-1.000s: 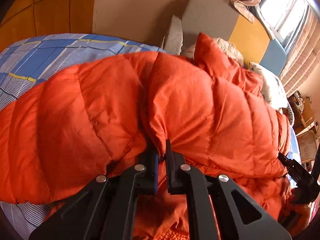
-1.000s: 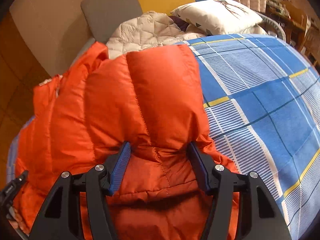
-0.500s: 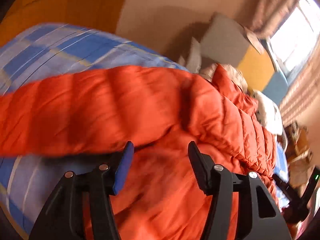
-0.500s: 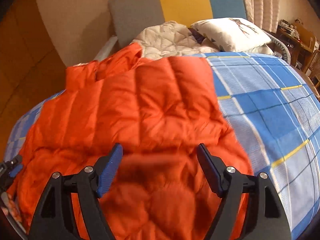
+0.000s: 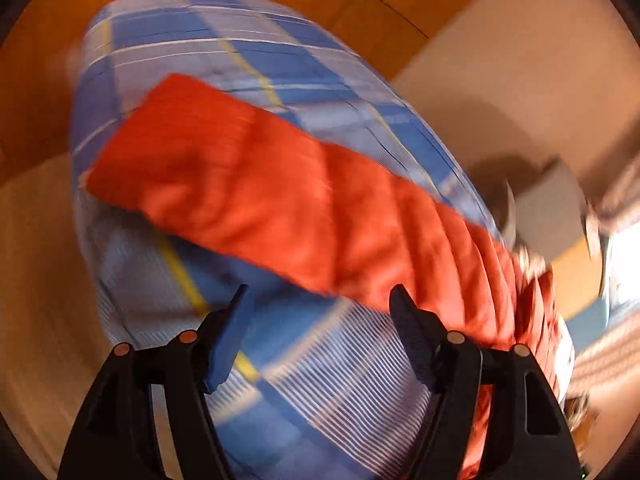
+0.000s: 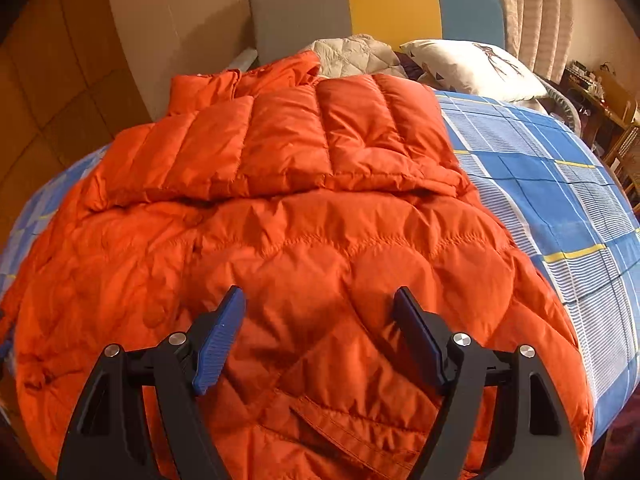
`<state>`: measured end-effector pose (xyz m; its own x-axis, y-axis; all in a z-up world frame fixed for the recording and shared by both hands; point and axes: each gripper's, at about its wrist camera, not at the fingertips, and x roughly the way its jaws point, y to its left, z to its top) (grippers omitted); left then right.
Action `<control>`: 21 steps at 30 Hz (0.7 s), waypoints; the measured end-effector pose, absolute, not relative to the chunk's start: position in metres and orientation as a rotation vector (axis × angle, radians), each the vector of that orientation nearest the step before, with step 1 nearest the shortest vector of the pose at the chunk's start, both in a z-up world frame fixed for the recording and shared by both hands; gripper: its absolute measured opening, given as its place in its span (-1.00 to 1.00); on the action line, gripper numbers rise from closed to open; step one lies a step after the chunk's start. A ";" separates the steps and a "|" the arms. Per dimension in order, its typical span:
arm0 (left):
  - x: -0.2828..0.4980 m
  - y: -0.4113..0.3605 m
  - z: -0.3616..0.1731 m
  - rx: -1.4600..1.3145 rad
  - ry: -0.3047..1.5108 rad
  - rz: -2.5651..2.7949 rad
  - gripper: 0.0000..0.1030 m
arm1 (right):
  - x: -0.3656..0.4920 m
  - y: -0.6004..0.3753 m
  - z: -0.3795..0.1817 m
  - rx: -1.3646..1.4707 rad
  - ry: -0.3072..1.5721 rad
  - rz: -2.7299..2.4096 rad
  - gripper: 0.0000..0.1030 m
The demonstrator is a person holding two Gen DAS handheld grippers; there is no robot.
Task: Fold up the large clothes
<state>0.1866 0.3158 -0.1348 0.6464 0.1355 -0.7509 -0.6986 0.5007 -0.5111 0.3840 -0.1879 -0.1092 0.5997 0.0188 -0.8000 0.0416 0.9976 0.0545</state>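
- The bed (image 6: 560, 184), covered in a blue plaid sheet with white and yellow lines, carries everything; its grey, yellow and blue headboard (image 6: 372, 8) stands at the far end in the right wrist view.
- The orange puffer jacket (image 6: 288, 232) lies spread over the left part of the bed, its long axis running from the near edge toward the headboard, collar end farthest away. One sleeve (image 6: 280, 144) is folded across the upper body, lying crosswise.
- In the blurred left wrist view another sleeve (image 5: 248, 184) stretches flat on the sheet, running diagonally from upper left to lower right.
- A white pillow (image 6: 476, 68) and a beige quilted cover (image 6: 356, 56) sit by the headboard, beyond the jacket.
- The right hand-held gripper (image 6: 320, 312) hovers over the jacket's lower half, jaws spread apart, holding nothing.
- The left hand-held gripper (image 5: 320, 312) is also spread wide and empty, over bare sheet just beside the sleeve's near edge.
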 end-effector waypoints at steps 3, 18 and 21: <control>0.181 0.338 -0.143 -0.971 0.687 0.603 0.32 | 0.383 -0.191 -0.113 0.045 0.930 -0.029 0.48; 0.230 0.298 -0.080 -0.639 0.620 0.377 -0.94 | 0.379 -0.180 -0.131 -0.115 0.944 -0.070 0.57; 0.251 0.248 -0.052 -0.534 0.592 0.228 -0.94 | 0.378 -0.181 -0.132 -0.111 0.941 -0.068 0.57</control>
